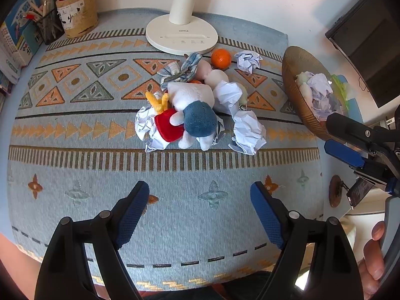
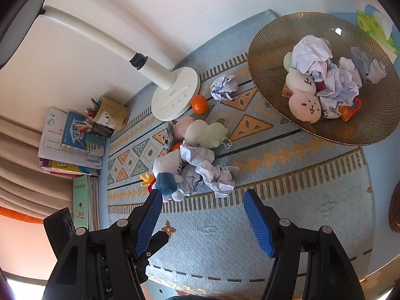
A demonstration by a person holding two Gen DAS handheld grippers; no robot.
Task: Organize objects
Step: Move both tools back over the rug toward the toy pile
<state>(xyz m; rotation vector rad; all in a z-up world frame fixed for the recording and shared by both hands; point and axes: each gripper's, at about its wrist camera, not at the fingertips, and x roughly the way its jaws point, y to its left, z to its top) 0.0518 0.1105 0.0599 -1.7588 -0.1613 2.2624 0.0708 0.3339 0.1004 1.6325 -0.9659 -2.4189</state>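
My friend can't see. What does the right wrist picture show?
The open right gripper hovers over a patterned cloth. Ahead lies a pile of plush toys and crumpled paper; a brown bowl already holds some.

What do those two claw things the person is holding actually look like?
Each claw is a black plastic frame that ends in two long fingers faced with blue, cross-hatched rubber pads, joined by round silver pivot pins. The left claw and the right claw look like the same build. The right one also shows a silver screw from the side. Bare fingers wrap its handle; no sleeve or cable shows.
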